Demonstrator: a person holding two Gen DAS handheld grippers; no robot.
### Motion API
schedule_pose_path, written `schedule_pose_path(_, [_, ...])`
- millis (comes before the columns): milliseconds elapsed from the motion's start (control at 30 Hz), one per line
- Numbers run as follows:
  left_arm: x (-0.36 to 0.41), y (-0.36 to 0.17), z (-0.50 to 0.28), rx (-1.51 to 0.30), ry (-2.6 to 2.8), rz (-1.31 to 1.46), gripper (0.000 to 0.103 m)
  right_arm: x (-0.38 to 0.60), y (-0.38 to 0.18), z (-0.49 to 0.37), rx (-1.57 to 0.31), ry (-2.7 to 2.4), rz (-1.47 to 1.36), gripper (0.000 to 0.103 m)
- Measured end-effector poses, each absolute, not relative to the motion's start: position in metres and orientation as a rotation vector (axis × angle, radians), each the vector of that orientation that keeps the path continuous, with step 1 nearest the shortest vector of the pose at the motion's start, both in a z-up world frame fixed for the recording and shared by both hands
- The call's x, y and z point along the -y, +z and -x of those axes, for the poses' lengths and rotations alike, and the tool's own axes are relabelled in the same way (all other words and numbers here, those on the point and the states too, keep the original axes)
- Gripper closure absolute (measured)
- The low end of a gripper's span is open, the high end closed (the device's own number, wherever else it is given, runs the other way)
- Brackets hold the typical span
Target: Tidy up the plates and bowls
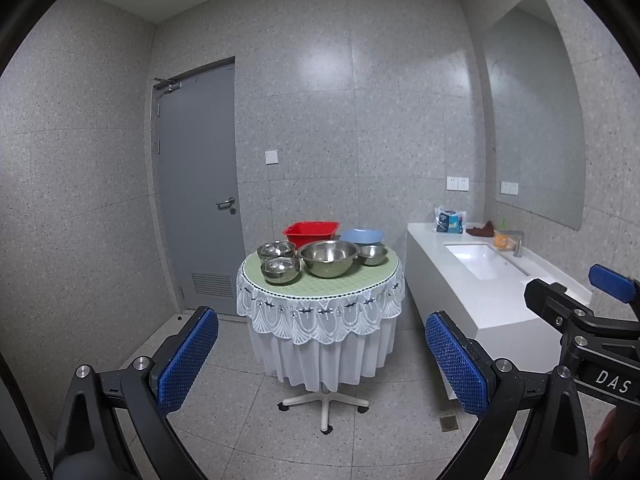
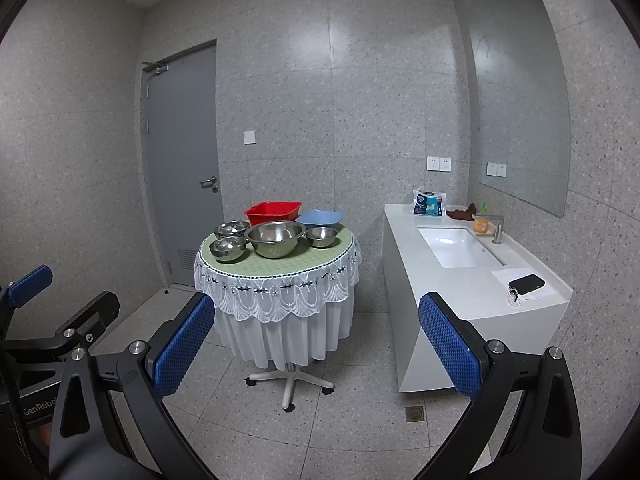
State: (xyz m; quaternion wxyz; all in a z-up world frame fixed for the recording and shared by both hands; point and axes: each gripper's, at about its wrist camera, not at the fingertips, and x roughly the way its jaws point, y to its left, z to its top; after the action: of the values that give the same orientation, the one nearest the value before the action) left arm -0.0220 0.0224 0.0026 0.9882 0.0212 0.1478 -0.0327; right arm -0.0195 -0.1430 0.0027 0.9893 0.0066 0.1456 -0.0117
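- My left gripper (image 1: 322,354) fills the bottom of the left wrist view, jaws wide, nothing between the blue pads (image 1: 188,360).
- My right gripper (image 2: 316,344) sits the same way at the bottom of the right wrist view, jaws wide and empty; each gripper also shows at the other view's lower edge.
- Both are held well short of the table (image 1: 320,280), above the speckled floor (image 1: 380,440); a drain (image 2: 415,413) lies lower right of centre.
- The round table stands mid-frame on a wheeled base (image 1: 324,404), under a green top and a white lace cloth (image 1: 320,316).
- On it, at the front, the big bowl (image 1: 328,258) sits in the middle.
- Left of it are two small steel bowls, the near bowl (image 1: 281,270) touching or just beside the rear bowl (image 1: 277,250).
- Right of the big bowl stands a third small bowl (image 1: 373,255).
- Behind them, a red basin (image 1: 312,234) sits left and a blue dish (image 1: 362,236) right, at the table's far edge.
- At the right of the frame runs a white counter (image 2: 460,284) with a sink (image 2: 460,246) and tap (image 2: 496,228); a phone (image 2: 527,283) lies on paper at its near end, a packet (image 2: 429,204) at the far end.
- Farthest back, a grey door (image 1: 198,192) stands left of centre, and a mirror (image 1: 532,120) hangs upper right.
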Motion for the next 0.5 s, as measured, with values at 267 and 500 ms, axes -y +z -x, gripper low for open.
schedule_pose_path(267, [-0.0265, -0.0010, 0.0184, -0.296, -0.066, -0.036, 0.001, 0.1417, 0.0031, 0.0194, -0.292, -0.029, -0.013, 0.000])
schedule_pose_path(500, [-0.0269, -0.0024, 0.0173, -0.296, -0.068, -0.035, 0.001, 0.1407, 0.0027, 0.0196, -0.295, -0.038, -0.014, 0.000])
